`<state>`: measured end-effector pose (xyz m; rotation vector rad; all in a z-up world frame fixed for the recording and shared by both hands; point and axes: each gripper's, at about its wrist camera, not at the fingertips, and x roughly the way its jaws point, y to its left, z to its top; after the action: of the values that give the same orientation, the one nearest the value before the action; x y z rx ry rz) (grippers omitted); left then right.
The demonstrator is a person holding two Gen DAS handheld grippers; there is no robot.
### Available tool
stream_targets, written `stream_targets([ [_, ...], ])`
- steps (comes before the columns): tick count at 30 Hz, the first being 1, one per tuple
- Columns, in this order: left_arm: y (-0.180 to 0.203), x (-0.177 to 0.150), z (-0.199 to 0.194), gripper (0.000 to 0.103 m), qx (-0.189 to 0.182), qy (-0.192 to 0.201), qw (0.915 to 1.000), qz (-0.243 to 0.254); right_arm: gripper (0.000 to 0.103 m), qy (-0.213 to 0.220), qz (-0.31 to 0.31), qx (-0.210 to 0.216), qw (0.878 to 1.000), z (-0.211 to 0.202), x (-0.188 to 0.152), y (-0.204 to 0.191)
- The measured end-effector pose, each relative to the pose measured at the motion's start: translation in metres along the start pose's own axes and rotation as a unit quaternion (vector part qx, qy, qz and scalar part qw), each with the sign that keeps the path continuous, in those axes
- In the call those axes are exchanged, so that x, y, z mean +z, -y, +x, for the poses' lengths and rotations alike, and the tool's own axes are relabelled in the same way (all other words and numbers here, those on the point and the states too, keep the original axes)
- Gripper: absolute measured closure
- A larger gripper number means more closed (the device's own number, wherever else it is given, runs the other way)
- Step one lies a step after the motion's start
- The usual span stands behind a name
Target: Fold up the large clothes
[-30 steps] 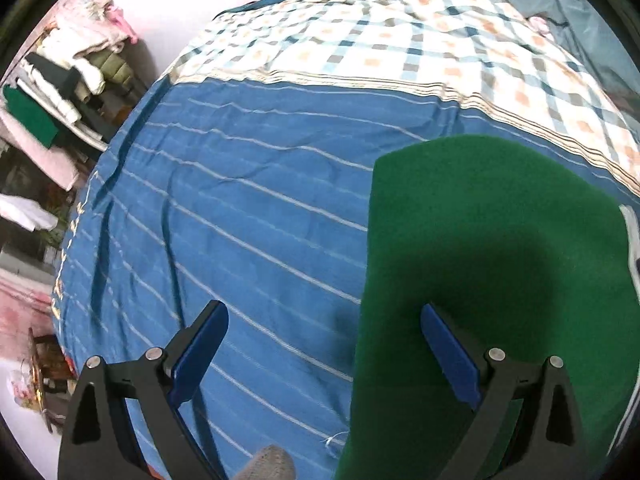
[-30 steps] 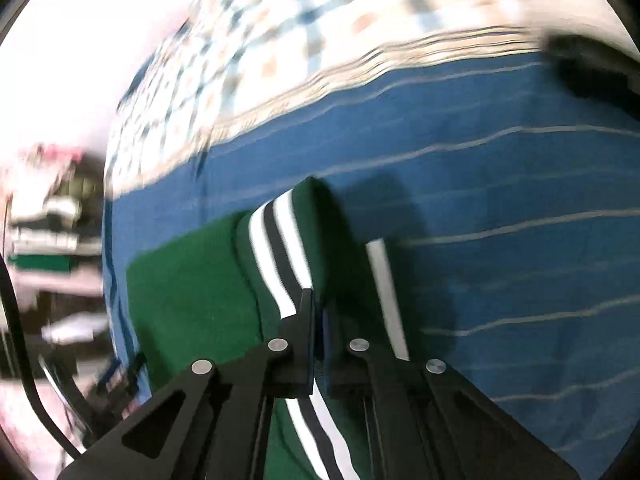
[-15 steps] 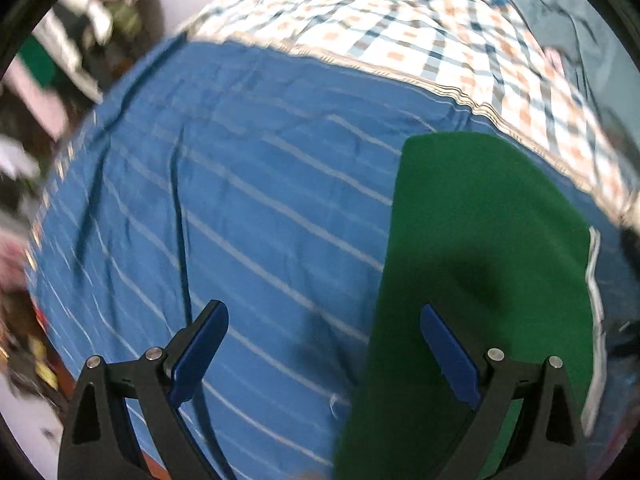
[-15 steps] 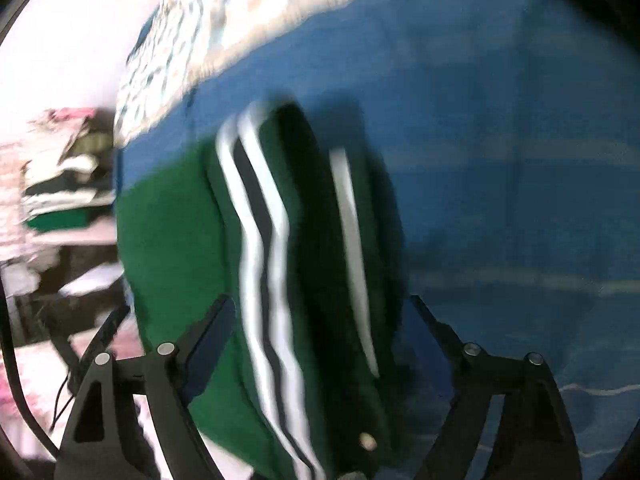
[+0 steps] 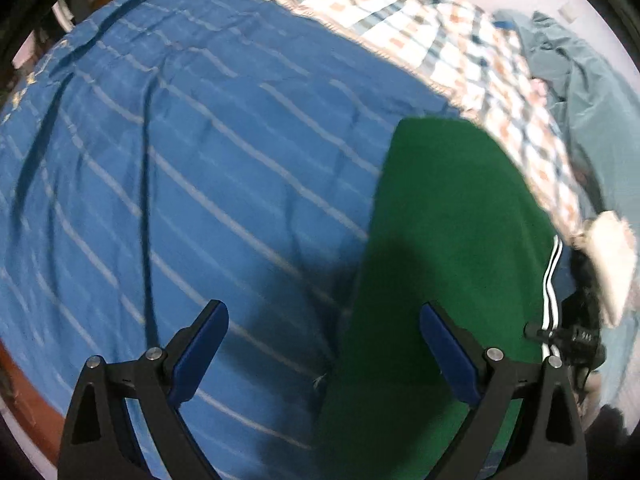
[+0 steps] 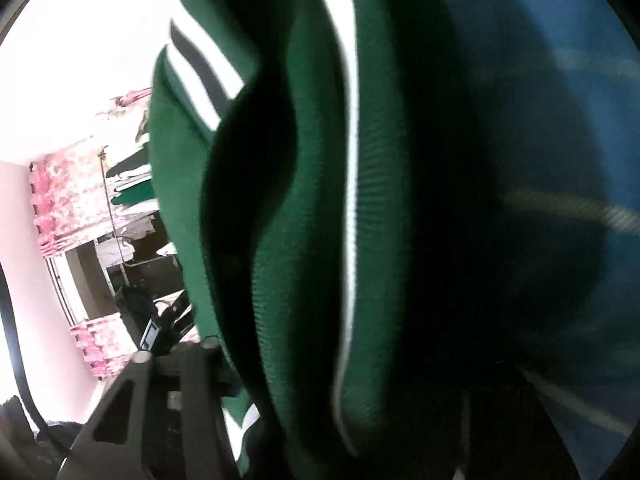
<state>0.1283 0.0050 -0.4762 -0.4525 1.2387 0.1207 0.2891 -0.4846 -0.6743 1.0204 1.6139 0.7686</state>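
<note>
On the bed, atop the blue striped sheet (image 5: 192, 168): one green garment (image 5: 448, 248), folded, white-and-black striped trim along its right edge. Checked blanket (image 5: 440, 32) beyond the garment. Left tool (image 5: 324, 344): fingers spread wide, empty, one blue pad over the garment's left part. Right tool (image 6: 200, 360): garment folds crowd its view; grip state cannot be told.

— What is lying on the bed?
— A green garment (image 5: 448, 248), folded into a long flat panel, is lying smooth on the right part of the bed.
— And its right edge?
— There, white and black stripes (image 5: 551, 280) are showing; close up, green folds (image 6: 320, 200) are bunching.
</note>
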Motion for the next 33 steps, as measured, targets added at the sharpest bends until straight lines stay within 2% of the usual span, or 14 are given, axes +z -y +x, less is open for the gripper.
stream_targets([
  [4, 0.009, 0.012, 0.010, 0.005, -0.067, -0.011, 0.9973, 0.027, 0.060, 0.007, 0.026, 0.073, 0.997, -0.005, -0.031, -0.008],
  [5, 0.011, 0.014, 0.016, 0.005, -0.077, -0.021, 0.9962, 0.034, 0.059, 0.007, 0.024, 0.065, 0.998, -0.002, -0.035, -0.009],
  [6, 0.016, 0.015, 0.028, 0.005, -0.090, -0.037, 0.9943, 0.043, 0.057, 0.015, 0.025, 0.036, 0.999, -0.003, -0.041, -0.006],
  [8, 0.020, 0.017, 0.047, 0.005, -0.113, -0.059, 0.9908, 0.047, 0.038, 0.041, 0.031, -0.015, 0.999, -0.005, -0.042, 0.003],
  [9, 0.023, 0.018, 0.057, 0.005, -0.130, -0.070, 0.9880, 0.045, 0.036, 0.048, 0.035, -0.027, 0.998, -0.004, -0.040, 0.007],
  [11, 0.026, 0.022, 0.075, 0.005, -0.172, -0.092, 0.9801, 0.036, 0.032, 0.047, 0.026, -0.020, 0.998, 0.000, -0.035, 0.008],
  [13, 0.033, 0.025, 0.086, 0.007, -0.198, -0.103, 0.9738, 0.044, 0.029, 0.047, 0.022, -0.020, 0.998, 0.010, -0.033, 0.005],
  [15, 0.039, 0.027, 0.084, 0.008, -0.194, -0.102, 0.9738, 0.062, 0.027, 0.046, 0.026, -0.013, 0.999, 0.006, -0.039, 0.004],
  [18, 0.041, 0.028, 0.073, 0.011, -0.209, -0.102, 0.9705, 0.062, 0.026, 0.044, 0.038, 0.003, 0.998, 0.006, -0.037, 0.005],
  [19, 0.041, 0.028, 0.072, 0.012, -0.212, -0.102, 0.9699, 0.063, 0.027, 0.044, 0.038, 0.005, 0.998, 0.008, -0.035, 0.002],
  [20, 0.042, 0.031, 0.067, 0.013, -0.214, -0.099, 0.9696, 0.066, 0.038, 0.049, 0.037, 0.011, 0.998, 0.009, -0.035, -0.001],
  [23, 0.042, 0.039, 0.054, 0.013, -0.223, -0.090, 0.9676, 0.076, 0.057, 0.059, 0.033, 0.009, 0.998, 0.013, -0.038, -0.017],
  [28, 0.047, 0.066, 0.038, 0.013, -0.232, -0.077, 0.9639, 0.106, 0.060, 0.088, 0.021, 0.013, 0.996, 0.009, -0.039, -0.062],
  [33, 0.046, 0.128, 0.028, 0.013, -0.254, -0.062, 0.9587, 0.113, 0.060, 0.114, -0.015, 0.014, 0.993, 0.004, -0.020, -0.124],
])
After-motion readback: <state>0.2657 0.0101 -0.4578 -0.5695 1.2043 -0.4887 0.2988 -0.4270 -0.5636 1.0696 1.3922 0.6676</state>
